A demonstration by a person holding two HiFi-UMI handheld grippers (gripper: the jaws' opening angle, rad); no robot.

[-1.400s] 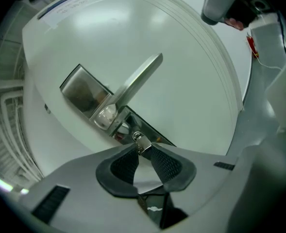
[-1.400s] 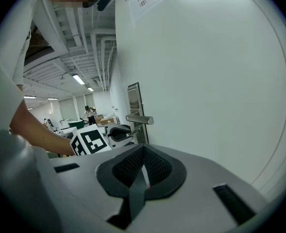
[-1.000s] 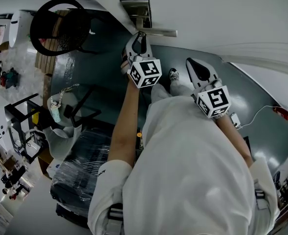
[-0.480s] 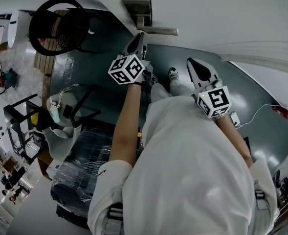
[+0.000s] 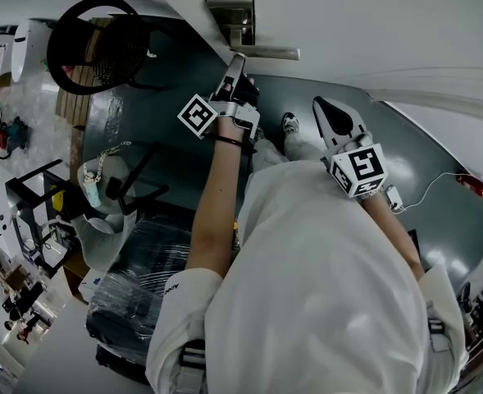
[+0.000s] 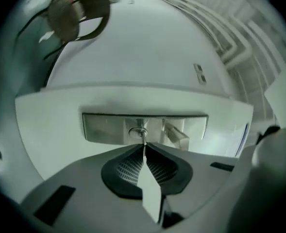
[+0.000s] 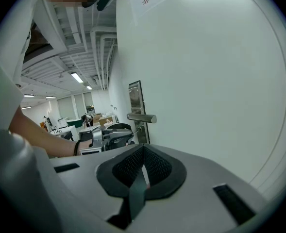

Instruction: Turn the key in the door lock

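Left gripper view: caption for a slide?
Left gripper, jaws just closed on the key in the door lock beside the handle.

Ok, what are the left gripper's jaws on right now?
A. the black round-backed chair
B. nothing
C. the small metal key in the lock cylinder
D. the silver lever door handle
C: in the left gripper view, the left gripper has just closed its jaws on the small metal key, which sticks out of the lock cylinder. The silver lever handle sits untouched beside it.

Brushed metal lock plate [image 6: 101, 128], matt door [image 7: 206, 81]
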